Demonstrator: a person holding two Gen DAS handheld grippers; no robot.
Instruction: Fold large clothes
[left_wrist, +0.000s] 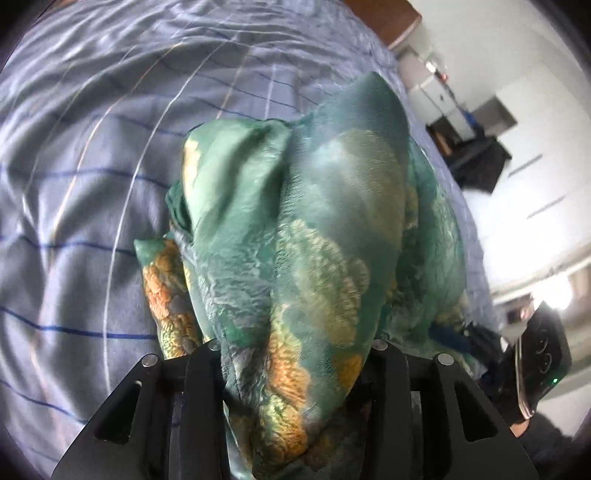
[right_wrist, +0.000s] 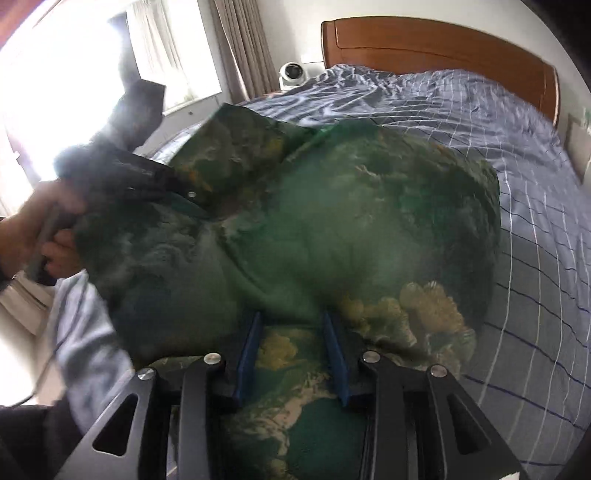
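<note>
Blue-grey checked bedsheet, rumpled, across right and upper frame. Wooden headboard along the top. Small white fan-like device at upper centre, beside beige curtains. Bright window at upper left.

no legible text, labels or numbers anywhere

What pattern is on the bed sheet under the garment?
Blue-grey bed sheet with a grid of thin white and dark blue lines; clearest in the right wrist view.
</note>
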